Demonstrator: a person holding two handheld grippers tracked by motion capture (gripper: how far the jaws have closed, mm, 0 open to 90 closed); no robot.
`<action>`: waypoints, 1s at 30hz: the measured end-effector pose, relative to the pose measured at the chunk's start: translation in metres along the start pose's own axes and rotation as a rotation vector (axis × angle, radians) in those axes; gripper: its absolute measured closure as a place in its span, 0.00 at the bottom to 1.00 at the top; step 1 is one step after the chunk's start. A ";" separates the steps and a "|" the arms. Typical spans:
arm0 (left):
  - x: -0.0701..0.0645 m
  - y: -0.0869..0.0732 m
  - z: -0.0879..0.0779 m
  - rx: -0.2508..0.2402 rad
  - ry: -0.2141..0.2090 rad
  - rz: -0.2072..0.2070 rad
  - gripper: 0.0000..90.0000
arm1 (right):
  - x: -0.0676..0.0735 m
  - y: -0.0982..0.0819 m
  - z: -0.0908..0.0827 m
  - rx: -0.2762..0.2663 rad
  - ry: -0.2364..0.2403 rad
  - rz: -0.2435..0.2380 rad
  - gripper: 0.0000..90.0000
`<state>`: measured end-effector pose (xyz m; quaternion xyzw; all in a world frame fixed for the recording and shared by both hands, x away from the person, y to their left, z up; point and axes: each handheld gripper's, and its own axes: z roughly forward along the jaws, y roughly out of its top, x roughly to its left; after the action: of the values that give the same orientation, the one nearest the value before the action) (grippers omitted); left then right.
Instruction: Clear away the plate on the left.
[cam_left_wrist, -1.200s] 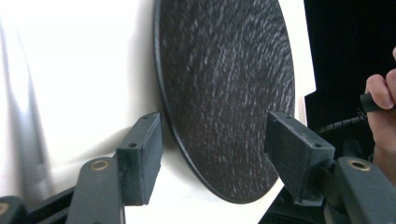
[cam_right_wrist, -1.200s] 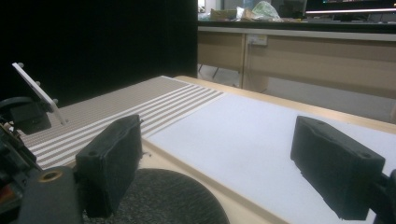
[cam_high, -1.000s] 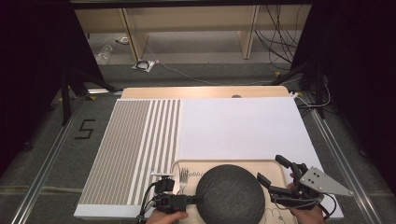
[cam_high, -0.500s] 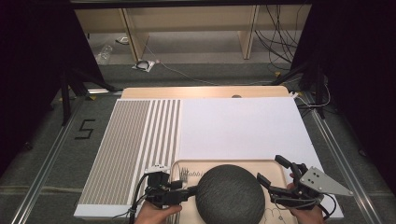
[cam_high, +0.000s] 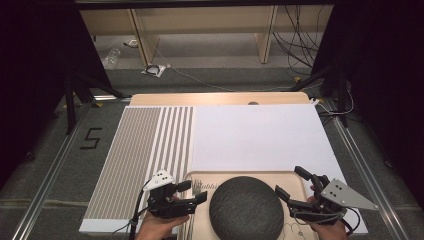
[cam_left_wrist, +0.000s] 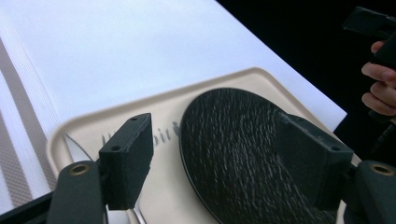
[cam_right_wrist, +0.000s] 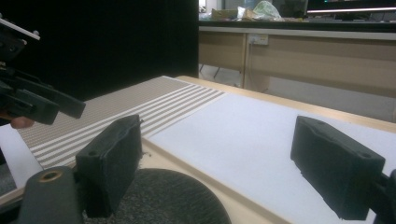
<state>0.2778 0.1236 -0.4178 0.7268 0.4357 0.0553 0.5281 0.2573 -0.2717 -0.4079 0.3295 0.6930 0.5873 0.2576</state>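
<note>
A dark grey round plate lies on a beige tray at the table's front edge. A fork lies on the tray just left of the plate. My left gripper hovers at the tray's left end, pointing right. Its jaws are open and have just been opening, with nothing pressed between them. In the left gripper view the plate lies beyond the left gripper. My right gripper is open at the plate's right edge. In the right gripper view the right gripper stands above the plate.
The tray rests on a white sheet beside a grey-striped mat covering the table's left part. Beyond the table's far edge are a wooden bench, cables and dark stands on the floor.
My left gripper has lifted a little from the tray's left end and its jaws stand wider. The right gripper, plate and tray have not moved.
</note>
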 end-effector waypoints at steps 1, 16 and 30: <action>0.001 0.000 -0.001 -0.009 0.002 0.008 0.30 | 0.000 0.000 0.000 0.000 0.000 0.000 0.19; 0.011 0.005 -0.015 -0.110 0.045 0.139 0.28 | 0.000 0.000 -0.001 0.003 -0.002 0.002 0.19; 0.019 0.005 -0.021 -0.145 0.057 0.177 0.27 | -0.001 -0.001 0.000 0.000 0.000 0.013 0.19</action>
<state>0.2805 0.1516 -0.4112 0.7204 0.3795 0.1539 0.5597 0.2577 -0.2730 -0.4088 0.3340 0.6907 0.5891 0.2536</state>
